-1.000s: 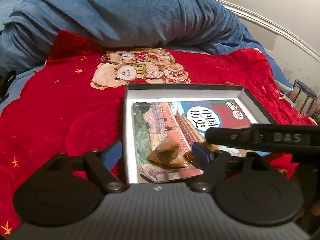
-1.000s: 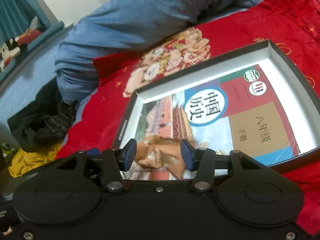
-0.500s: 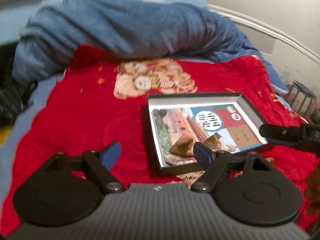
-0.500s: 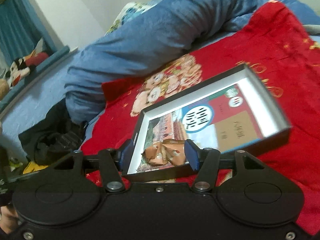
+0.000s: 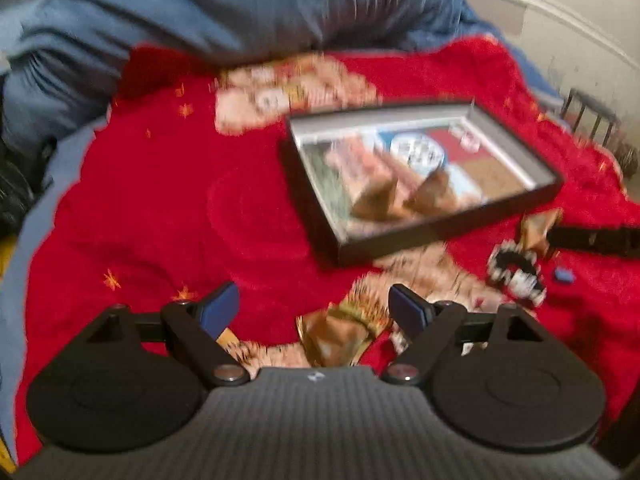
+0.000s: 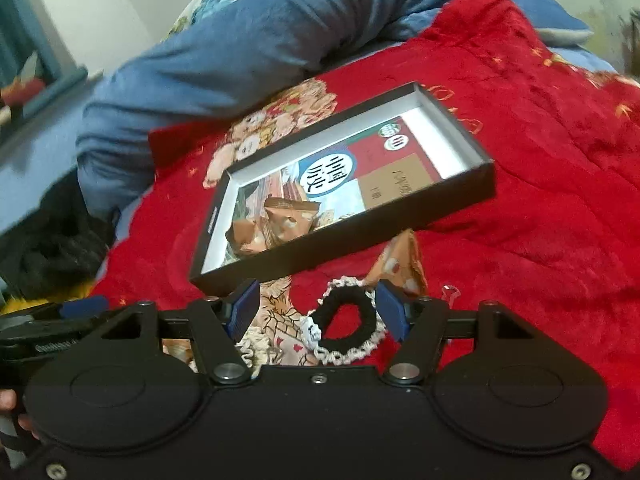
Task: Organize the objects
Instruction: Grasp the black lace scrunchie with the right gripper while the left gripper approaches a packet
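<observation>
A shallow black box (image 6: 344, 240) lies on the red blanket with a history textbook (image 6: 360, 168) flat inside it. Two brown snack packets (image 6: 276, 224) rest on the book at the box's near end. My right gripper (image 6: 318, 308) hangs in front of the box with its jaws opening; a black scrunchie with white lace (image 6: 348, 324) lies on the blanket between the fingers, untouched. A third snack packet (image 6: 400, 264) sits just beyond it. My left gripper (image 5: 314, 308) stands open over another brown packet (image 5: 336, 336). The box (image 5: 440, 232) lies ahead and to the right.
A bunched blue duvet (image 5: 240, 12) borders the far side of the red blanket (image 5: 160, 200). Dark clothes (image 6: 52, 248) are piled at the left edge of the bed. A small stool (image 5: 592, 116) stands off the right side. A tiny blue piece (image 5: 564, 276) lies near the scrunchie (image 5: 516, 272).
Both grippers drew back from the box. The right jaws widened and left the snack packet lying in the box. The scrunchie and loose packets on the blanket came into view.
</observation>
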### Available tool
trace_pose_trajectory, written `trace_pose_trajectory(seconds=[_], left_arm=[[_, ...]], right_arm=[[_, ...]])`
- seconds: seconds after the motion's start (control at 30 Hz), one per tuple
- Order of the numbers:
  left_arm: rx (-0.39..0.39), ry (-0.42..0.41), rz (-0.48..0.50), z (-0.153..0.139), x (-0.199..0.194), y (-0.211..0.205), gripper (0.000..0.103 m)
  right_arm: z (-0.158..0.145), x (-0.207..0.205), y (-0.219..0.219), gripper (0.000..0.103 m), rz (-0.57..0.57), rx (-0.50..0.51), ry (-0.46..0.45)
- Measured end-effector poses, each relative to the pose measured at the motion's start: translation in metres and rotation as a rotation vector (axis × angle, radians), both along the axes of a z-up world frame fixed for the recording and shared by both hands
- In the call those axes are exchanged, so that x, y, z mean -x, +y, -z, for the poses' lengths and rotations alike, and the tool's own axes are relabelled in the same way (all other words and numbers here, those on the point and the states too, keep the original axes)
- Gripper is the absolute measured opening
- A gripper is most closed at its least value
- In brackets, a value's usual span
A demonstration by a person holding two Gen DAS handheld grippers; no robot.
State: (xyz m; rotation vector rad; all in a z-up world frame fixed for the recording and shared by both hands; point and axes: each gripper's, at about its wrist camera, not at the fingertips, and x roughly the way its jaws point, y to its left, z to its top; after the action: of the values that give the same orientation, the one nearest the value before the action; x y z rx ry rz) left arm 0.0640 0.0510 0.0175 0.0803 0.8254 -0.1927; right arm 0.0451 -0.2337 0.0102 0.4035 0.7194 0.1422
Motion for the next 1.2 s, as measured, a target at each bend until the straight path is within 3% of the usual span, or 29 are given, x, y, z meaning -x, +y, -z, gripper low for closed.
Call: trace_pose_trajectory(seconds=[0.13,0.27,0.47,0.67,0.77,0.9,1.0,1.1,1.2], left_arm=[[0.015,0.042,0.013,0.017,-0.007,0.0,0.089],[0.06,0.102,0.037,0.027,-0.011,-0.002,0.088],[-0.021,0.086,0.028,0.033,-0.008,-0.012,0.088],[-0.027,0.079,-0.037,0.038,-0.014,-0.006,0.087],[-0.004,0.099,-0.031,0.046,-0.017,-0.006,0.08],[-0.01,0.102,-0.013,0.052,-0.02,-0.013,0.06],[-0.021,0.1,-0.019,0.053,-0.023,-0.017,0.058],[-0.005,0.118,-0.037,0.053,-0.027,-0.016,0.058],[0.006,0.129,-0.055,0.053,-0.03,-0.015,0.057]], right_arm=[[0.009,-0.008,0.01,0.064,0.0,0.053,0.016],[0.021,-0.011,0.011,0.064,-0.026,0.012,0.083],[0.027,-0.014,0.016,0.069,-0.046,0.068,0.109],[0.038,-0.024,0.012,0.069,-0.027,0.06,0.162],[0.047,-0.032,0.007,0.069,-0.004,0.019,0.197],[0.052,-0.035,0.004,0.069,0.02,-0.019,0.198],[0.052,-0.034,0.011,0.068,0.01,0.021,0.189],[0.053,-0.032,0.018,0.058,0.011,0.068,0.176],[0.054,-0.032,0.024,0.042,0.031,0.143,0.177]])
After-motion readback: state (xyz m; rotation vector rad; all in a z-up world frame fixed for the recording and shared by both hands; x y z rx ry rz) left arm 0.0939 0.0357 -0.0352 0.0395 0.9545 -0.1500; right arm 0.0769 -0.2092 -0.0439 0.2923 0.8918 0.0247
